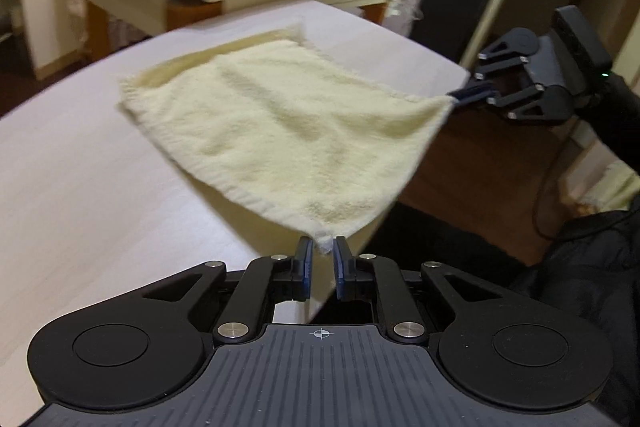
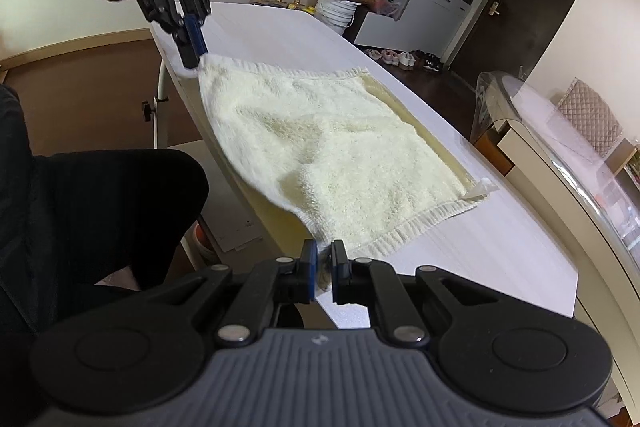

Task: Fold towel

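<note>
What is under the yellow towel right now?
The white table lies under the far part of the towel. The near edge hangs lifted between the two hand-held grippers. Anything beneath the resting part is covered.

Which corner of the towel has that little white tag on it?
The far corner on the right-gripper side of the towel, lying flat on the table. Its tag sticks out; the two near corners are pinched and lifted.
</note>
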The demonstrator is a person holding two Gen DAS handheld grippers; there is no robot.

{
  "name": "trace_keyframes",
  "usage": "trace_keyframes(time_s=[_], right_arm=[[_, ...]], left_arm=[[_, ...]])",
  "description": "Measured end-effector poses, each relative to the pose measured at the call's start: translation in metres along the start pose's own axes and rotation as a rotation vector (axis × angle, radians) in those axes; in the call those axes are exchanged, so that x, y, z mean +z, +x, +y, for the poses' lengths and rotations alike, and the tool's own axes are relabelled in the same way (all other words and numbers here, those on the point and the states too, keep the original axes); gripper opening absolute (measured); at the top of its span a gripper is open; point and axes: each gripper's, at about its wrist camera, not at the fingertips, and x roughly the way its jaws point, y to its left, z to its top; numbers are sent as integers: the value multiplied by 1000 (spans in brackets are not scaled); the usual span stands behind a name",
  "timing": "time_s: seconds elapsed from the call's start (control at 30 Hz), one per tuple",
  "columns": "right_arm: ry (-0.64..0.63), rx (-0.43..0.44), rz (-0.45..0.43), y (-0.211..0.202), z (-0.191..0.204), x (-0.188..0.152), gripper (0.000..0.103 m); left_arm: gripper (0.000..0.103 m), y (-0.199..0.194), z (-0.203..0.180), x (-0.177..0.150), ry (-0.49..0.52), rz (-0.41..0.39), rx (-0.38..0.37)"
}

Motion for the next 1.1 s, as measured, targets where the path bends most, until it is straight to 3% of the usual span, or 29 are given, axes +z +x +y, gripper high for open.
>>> trace_keyframes(time_s=[0.1, 0.27, 0.4, 0.6, 0.87, 1.1], right_arm=[[-17, 2, 9, 0, 1, 2, 8], [-62, -15, 22, -1, 8, 4, 8], [-111, -53, 44, -3, 15, 7, 8], [-207, -123, 75, -11, 21, 15, 7], [-526, -204, 107, 7, 28, 50, 7], [-699, -220, 79, 34, 10, 97, 7]], left_arm=[[29, -6, 2, 2, 6, -15, 27], [32, 6, -1, 14, 17, -87, 65], [32, 36, -7, 19, 86, -58, 125], [32, 40, -10, 7, 139, -8, 100], [34, 34, -7, 3, 122, -20, 102], [39, 30, -6, -5, 98, -62, 114]])
